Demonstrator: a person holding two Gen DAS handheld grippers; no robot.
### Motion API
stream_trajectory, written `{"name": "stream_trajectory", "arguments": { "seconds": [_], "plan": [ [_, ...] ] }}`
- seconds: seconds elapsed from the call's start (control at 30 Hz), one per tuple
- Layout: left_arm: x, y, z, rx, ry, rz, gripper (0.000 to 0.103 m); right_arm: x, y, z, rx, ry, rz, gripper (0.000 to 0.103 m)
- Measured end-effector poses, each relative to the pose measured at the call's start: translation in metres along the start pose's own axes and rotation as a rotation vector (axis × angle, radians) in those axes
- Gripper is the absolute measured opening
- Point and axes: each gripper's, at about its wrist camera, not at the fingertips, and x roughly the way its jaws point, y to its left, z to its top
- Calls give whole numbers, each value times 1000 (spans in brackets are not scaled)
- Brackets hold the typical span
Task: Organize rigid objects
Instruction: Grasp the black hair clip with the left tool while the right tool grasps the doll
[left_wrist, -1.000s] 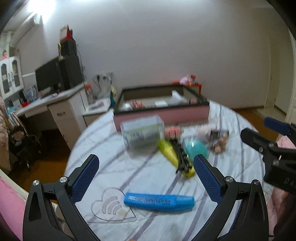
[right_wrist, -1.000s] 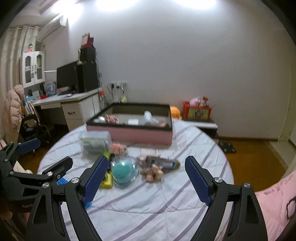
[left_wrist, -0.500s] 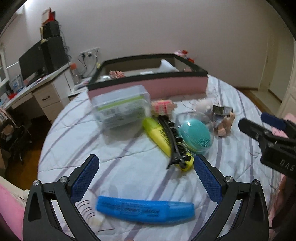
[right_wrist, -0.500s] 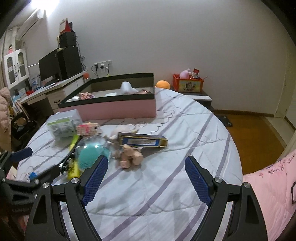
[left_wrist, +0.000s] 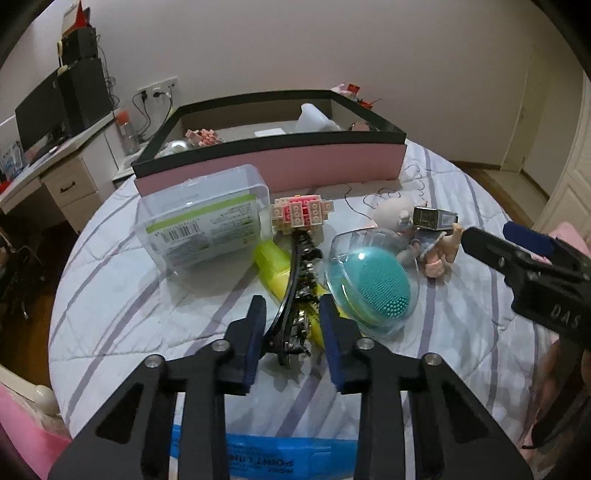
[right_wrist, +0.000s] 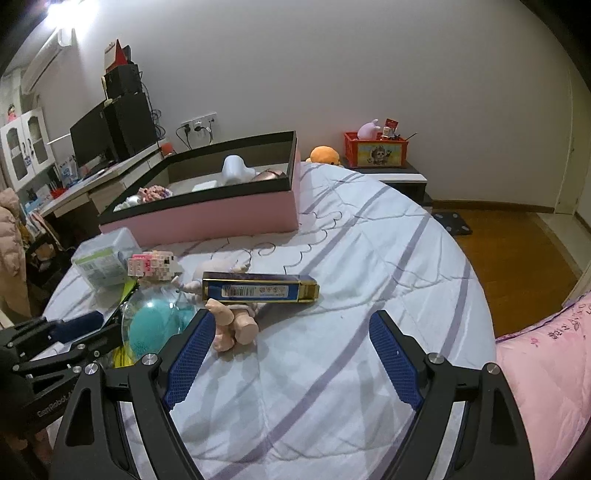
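My left gripper (left_wrist: 291, 314) has narrowed around the near end of a black toothed hair clip (left_wrist: 301, 280) that lies on a yellow highlighter (left_wrist: 275, 267); the pads look apart from it. A teal brush in a clear dome (left_wrist: 373, 280), a pink brick block (left_wrist: 301, 214), a clear plastic box (left_wrist: 201, 221) and a blue marker (left_wrist: 266, 458) lie around. My right gripper (right_wrist: 291, 350) is open and empty over the bedspread, near a small doll (right_wrist: 231, 325) and a blue-gold box (right_wrist: 258, 290).
A pink box with a black rim (left_wrist: 269, 162) holding several items stands at the far side of the round bed (right_wrist: 332, 369). A desk with a monitor (right_wrist: 92, 144) is at the left. Wooden floor (right_wrist: 517, 251) lies to the right.
My left gripper moved forward past the blue marker and closed most of the way around the hair clip. My right gripper moved forward and lower toward the doll.
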Motion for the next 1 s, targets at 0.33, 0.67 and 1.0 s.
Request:
{"name": "stream_trajectory", "arguments": {
  "seconds": [0.33,0.67,1.0],
  "plan": [
    [-7,35,-18,-55,22,39,20,19,19,-2,-44,67,63,86],
    [-9,51,-24,-85,18,19,22,44,23,7,-35,156,187,36],
    [-7,61,-27,-114,24,30,39,2,27,-16,-158,147,67,35]
  ]
}}
